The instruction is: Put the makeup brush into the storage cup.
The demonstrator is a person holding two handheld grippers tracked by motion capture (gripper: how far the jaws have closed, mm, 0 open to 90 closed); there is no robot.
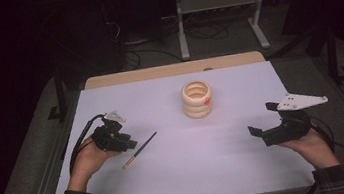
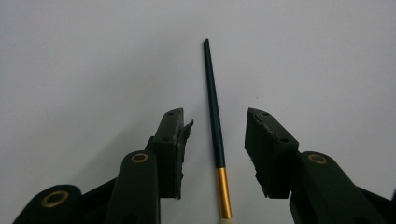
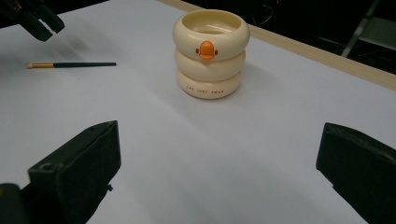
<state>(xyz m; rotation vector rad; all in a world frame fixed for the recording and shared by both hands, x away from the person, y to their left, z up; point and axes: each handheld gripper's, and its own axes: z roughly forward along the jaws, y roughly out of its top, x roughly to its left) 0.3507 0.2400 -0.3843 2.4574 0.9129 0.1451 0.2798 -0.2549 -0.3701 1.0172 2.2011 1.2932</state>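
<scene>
Left gripper view: brush lay flat on the table, near its left edge, between the left gripper's parted pads, untouched. Judged light, stiff, thin, prone to rolling; best pinched mid-handle above the gold ferrule. Right gripper stood wide apart, empty.

In the left gripper view the brush runs off the bottom edge, so its pale tip is cut away just past the gold band. In the right gripper view the small lettering low on the cream holder is too fine to read, and the left gripper is clipped by the top left corner. From the high view the inside of the holder cannot be made out.
</scene>
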